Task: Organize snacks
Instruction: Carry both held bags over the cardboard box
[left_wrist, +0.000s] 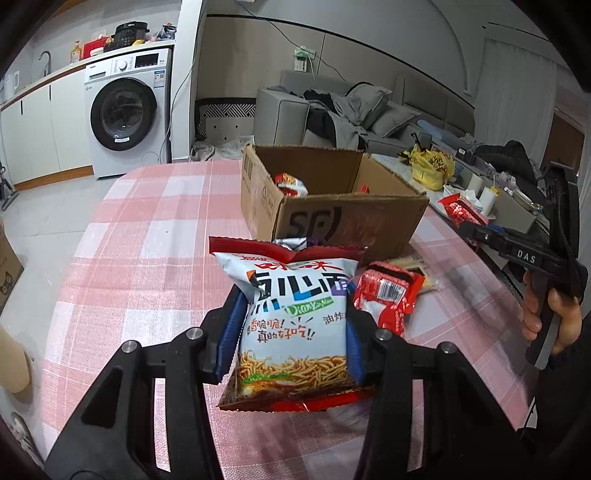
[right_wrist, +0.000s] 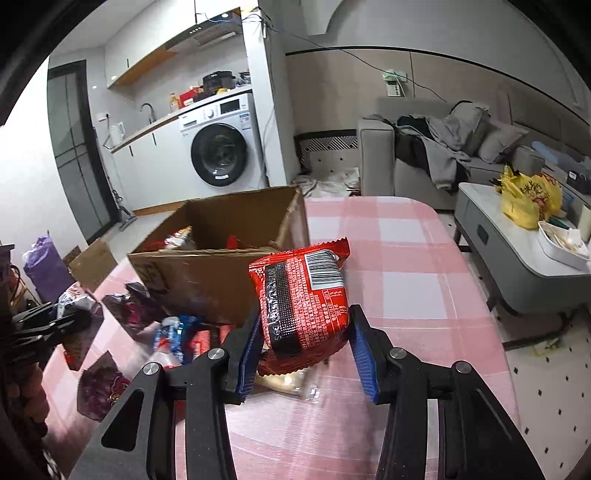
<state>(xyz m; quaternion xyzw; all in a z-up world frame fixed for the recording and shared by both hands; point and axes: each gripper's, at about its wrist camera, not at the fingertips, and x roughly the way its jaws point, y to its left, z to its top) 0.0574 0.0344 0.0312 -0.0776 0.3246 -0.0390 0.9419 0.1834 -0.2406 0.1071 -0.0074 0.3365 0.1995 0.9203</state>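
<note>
My left gripper (left_wrist: 293, 332) is shut on a white and red noodle snack bag (left_wrist: 295, 317), which it holds upright above the pink checked table (left_wrist: 147, 258). Behind it stands an open cardboard box (left_wrist: 332, 218) with a few snack packets inside. In the right wrist view, my right gripper (right_wrist: 304, 332) is shut on a red packet (right_wrist: 303, 302) with a barcode, lifted just right of the box (right_wrist: 207, 266). Another red packet (left_wrist: 388, 295) lies on the table near the box. The right gripper also shows in the left wrist view, at the right edge (left_wrist: 517, 251).
Several loose snack packets (right_wrist: 99, 387) lie on the table left of the box, and a clear packet (right_wrist: 284, 380) lies under the right gripper. A low coffee table (right_wrist: 498, 236) with a yellow bag (right_wrist: 528, 199) stands to the right, with a sofa (right_wrist: 424, 147) behind.
</note>
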